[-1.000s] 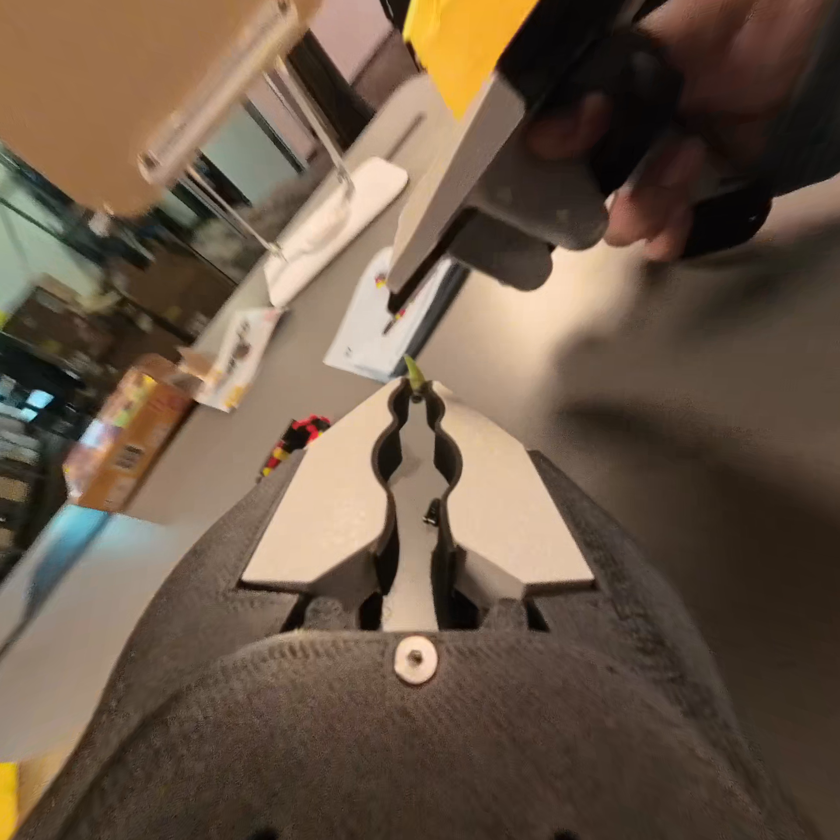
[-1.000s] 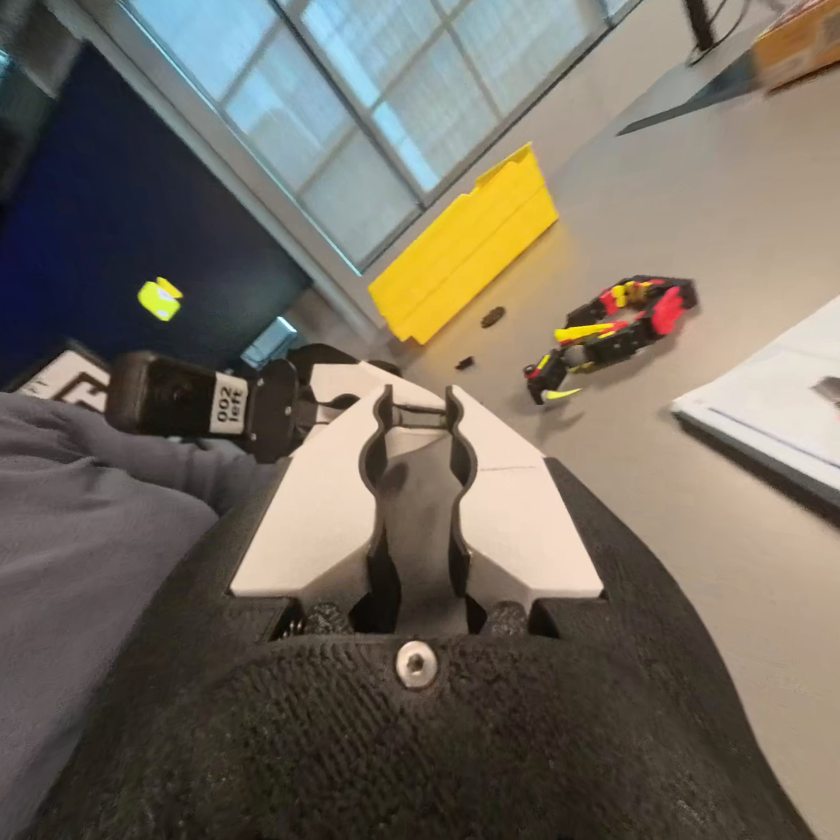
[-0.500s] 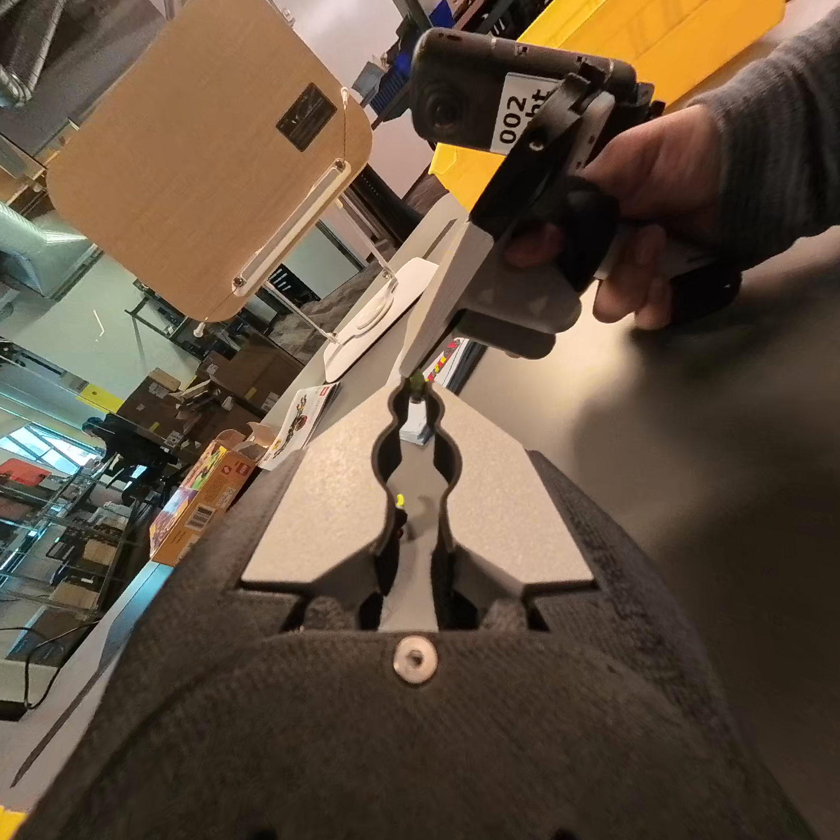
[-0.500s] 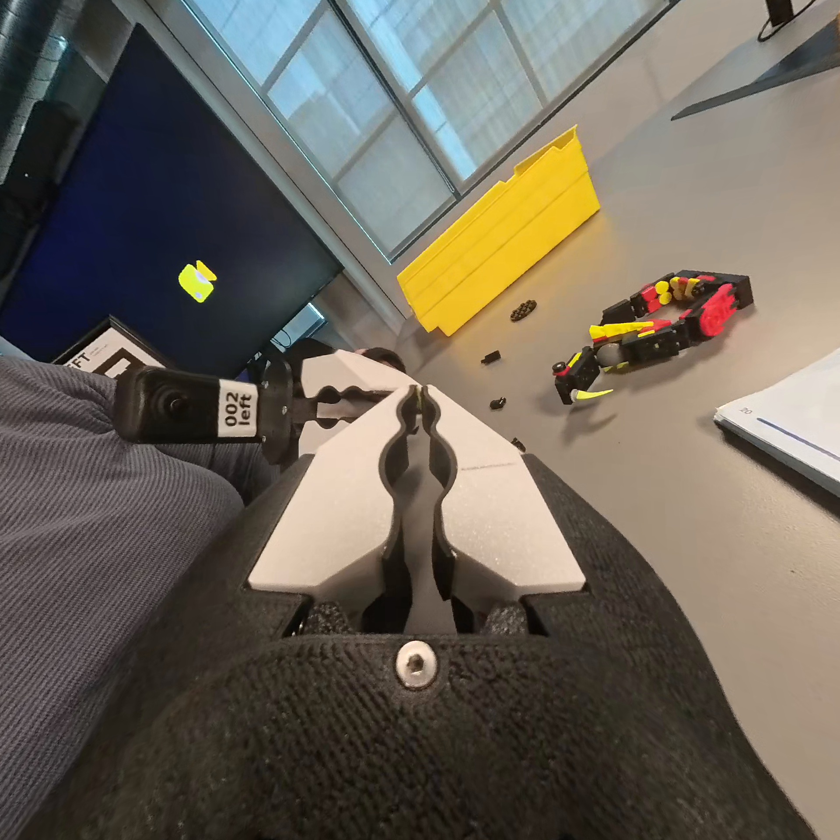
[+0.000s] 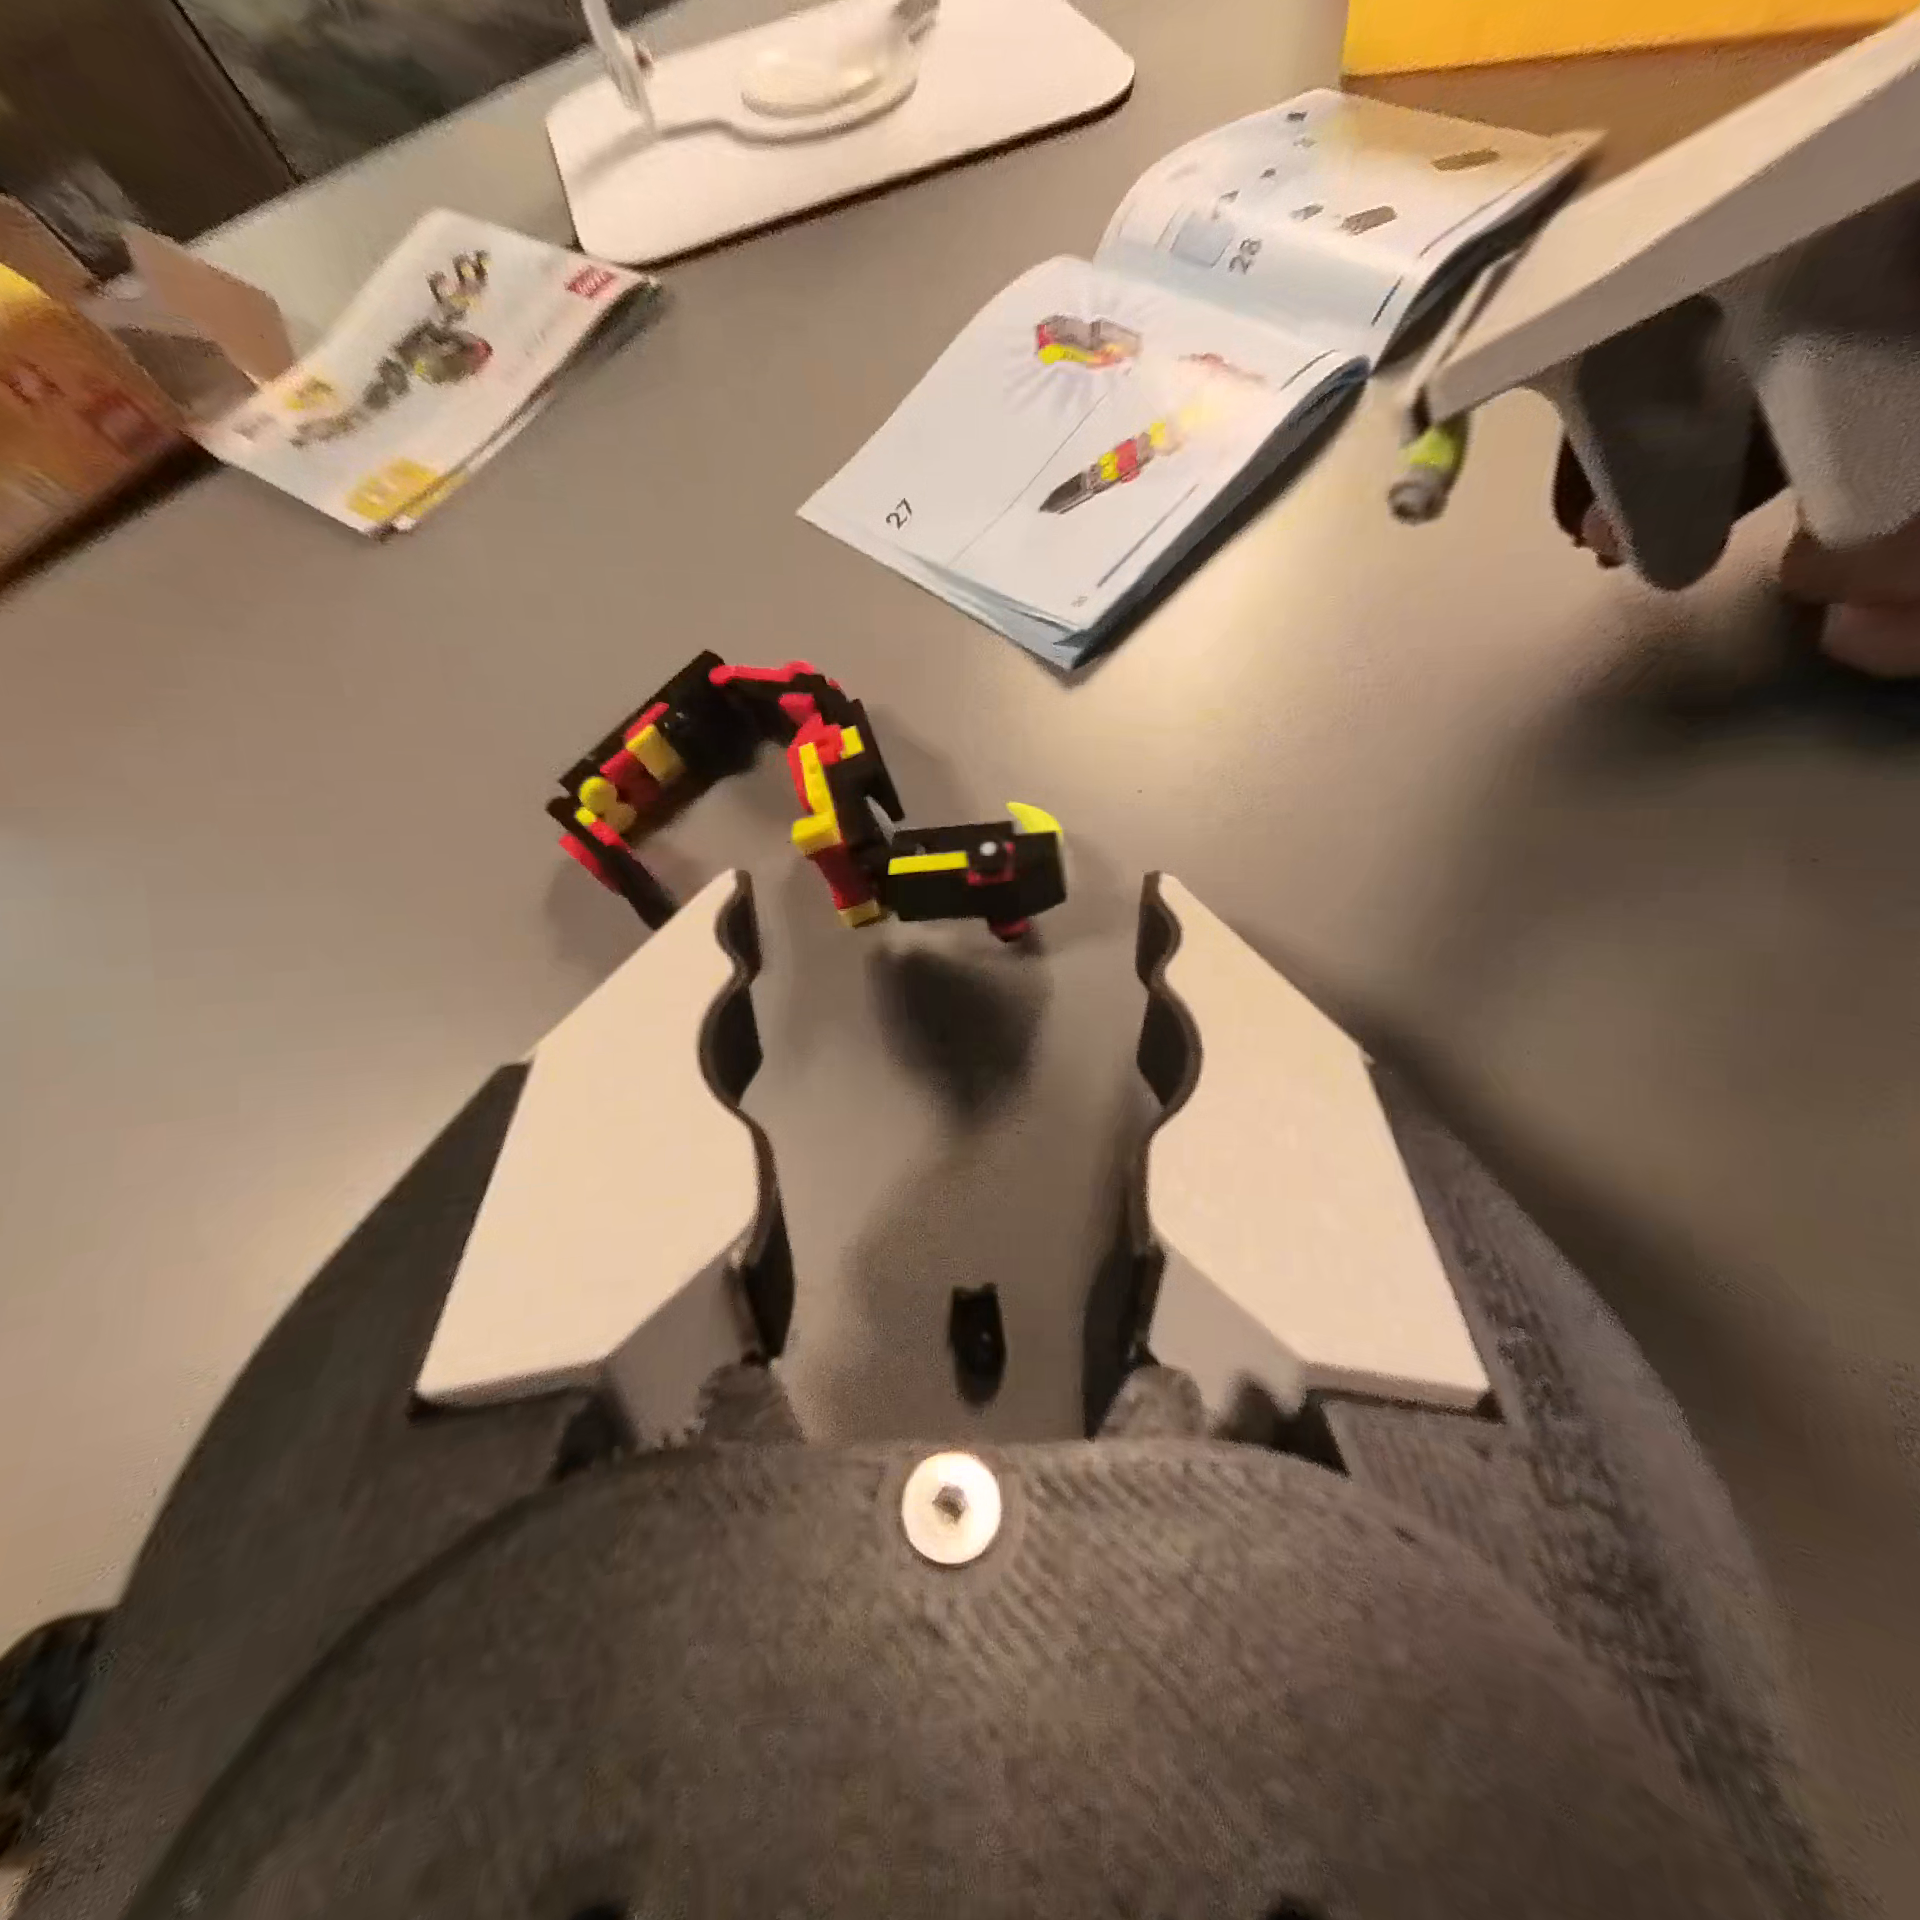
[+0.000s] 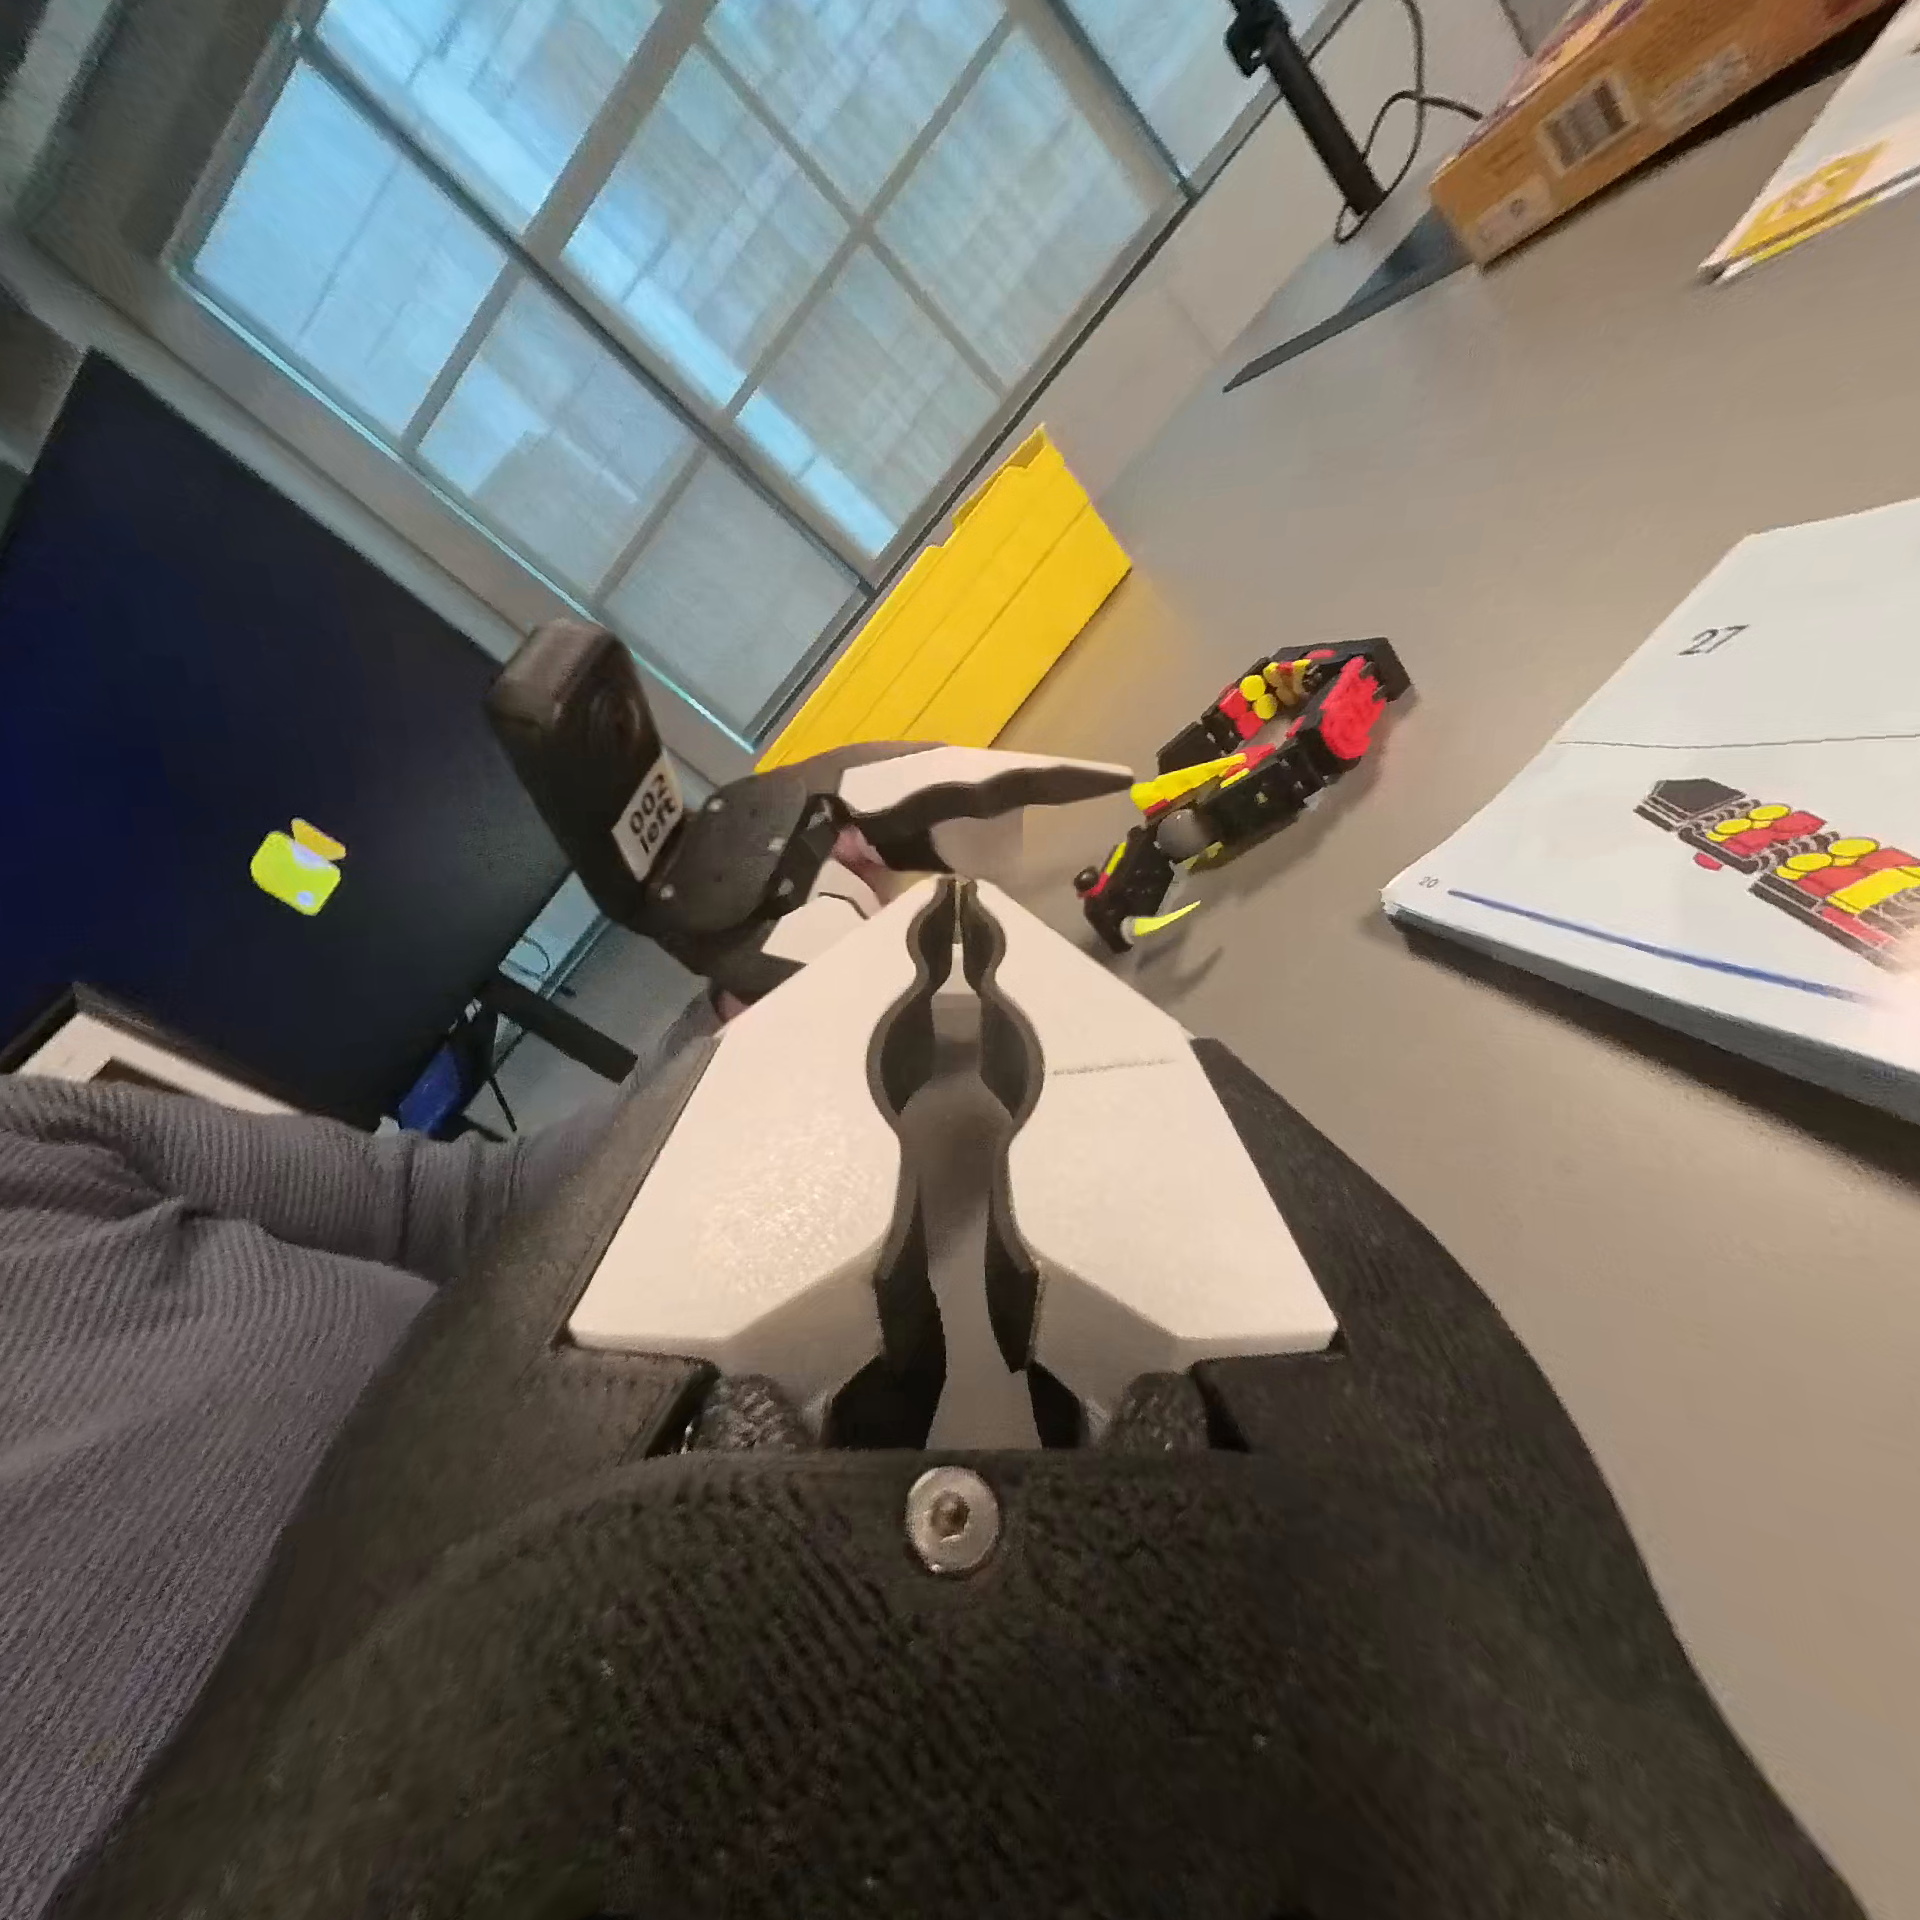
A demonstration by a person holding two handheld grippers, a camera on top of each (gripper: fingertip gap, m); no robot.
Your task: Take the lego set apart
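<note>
The lego model (image 5: 727, 769), a curved chain of black, red and yellow bricks with lime claws, lies on the grey table (image 5: 312, 727). My left gripper (image 5: 945, 888) is open and empty, and its fingertips stand on either side of the model's near black end. My right gripper (image 6: 961, 896) is shut on a small lime-and-grey piece (image 5: 1432, 468), held above the table at the upper right of the left wrist view. The right wrist view shows the model (image 6: 1247, 779) with the left gripper (image 6: 1112, 779) beside it. A small black bit (image 5: 975, 1340) shows between the left finger bases.
An open instruction booklet (image 5: 1143, 416) lies right of the model and also shows in the right wrist view (image 6: 1714, 831). A second leaflet (image 5: 436, 364), a white stand base (image 5: 831, 104) and a cardboard box (image 6: 1610, 114) lie farther off. A yellow bin (image 6: 966, 644) sits behind the model. Left tips to right tips: about 9 cm. My left gripper is the nearer one to the small black bit (image 5: 975, 1340): about 8 cm, against 15 cm.
My left gripper opened, letting go of the lime piece, and swung down to the model. My right gripper shut on that piece and moved away with it.
</note>
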